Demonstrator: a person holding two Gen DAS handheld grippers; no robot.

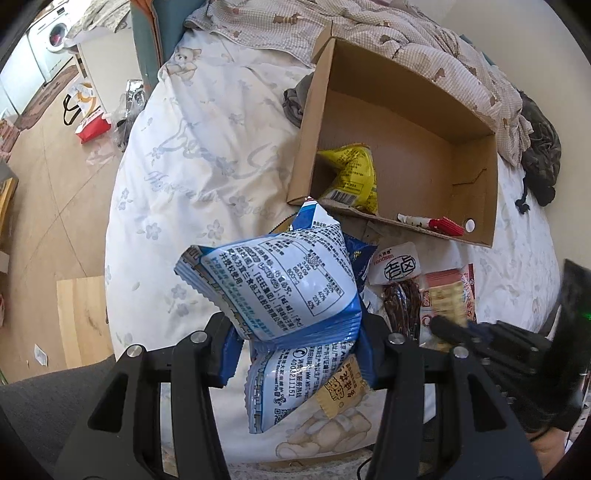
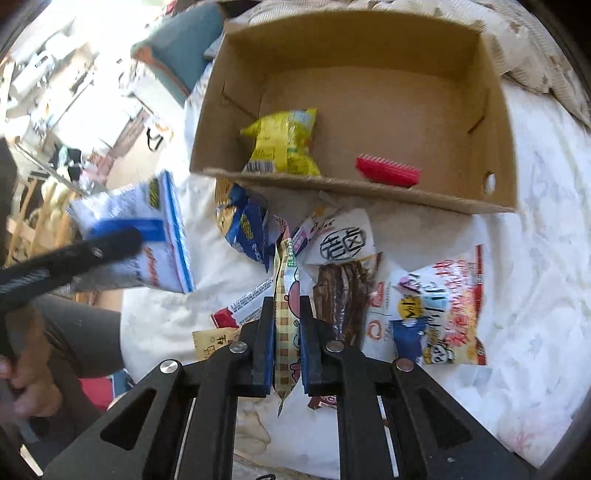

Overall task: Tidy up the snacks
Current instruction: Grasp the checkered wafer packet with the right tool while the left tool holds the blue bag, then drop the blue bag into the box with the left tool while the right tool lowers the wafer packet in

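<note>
Left gripper [image 1: 295, 343] is clamped on a blue-and-white snack bag [image 1: 288, 280], right gripper [image 2: 287, 339] pinching a thin checkered packet [image 2: 286, 314] near the cardboard box [image 2: 502, 147] holding 2 snacks.

home bedroom, bed [image 1: 192, 155], rumpled quilt [image 1: 369, 33], washing machine [image 1: 55, 40]

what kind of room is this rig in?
Most likely a bedroom in a home. The snacks and the open brown cardboard box sit on a bed with a white floral quilt and a rumpled beige bear-print blanket. A white front-loading washing machine stands beyond, on wood flooring.
</note>
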